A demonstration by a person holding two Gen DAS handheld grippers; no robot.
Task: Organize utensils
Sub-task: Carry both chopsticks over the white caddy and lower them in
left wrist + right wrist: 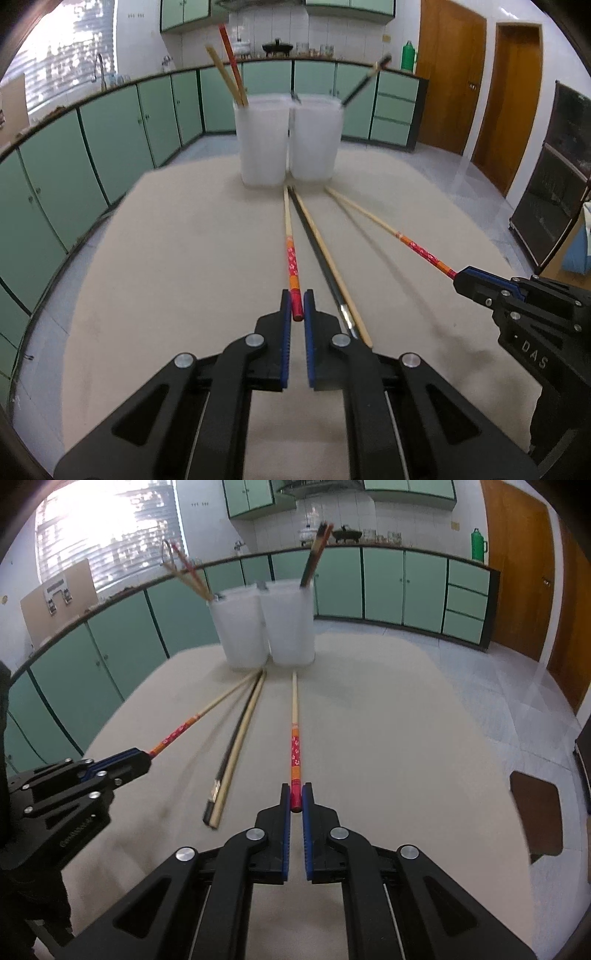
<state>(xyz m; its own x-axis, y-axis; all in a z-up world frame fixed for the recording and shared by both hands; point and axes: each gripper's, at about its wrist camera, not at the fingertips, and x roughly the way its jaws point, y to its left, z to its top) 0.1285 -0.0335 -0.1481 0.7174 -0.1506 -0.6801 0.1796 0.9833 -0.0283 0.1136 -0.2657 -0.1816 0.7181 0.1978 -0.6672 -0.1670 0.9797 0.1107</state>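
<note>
My left gripper [297, 304] is shut on the red end of a red-patterned chopstick [291, 254] whose tip points at two white holders [263, 142]. My right gripper [296, 796] is shut on the red end of a second red-patterned chopstick [294, 738]; it also shows in the left wrist view [460, 278]. A black chopstick [319, 258] and a plain wooden chopstick [332, 269] lie side by side on the table between the grippers. The left holder has a red and a wooden chopstick [231, 70] standing in it; the right holder [314, 140] has dark ones [364, 81].
The beige table [177, 266] ends just behind the holders. Green cabinets [110, 147] line the room beyond. A dark chair seat [535, 812] is at the table's right side. My left gripper appears in the right wrist view [144, 762].
</note>
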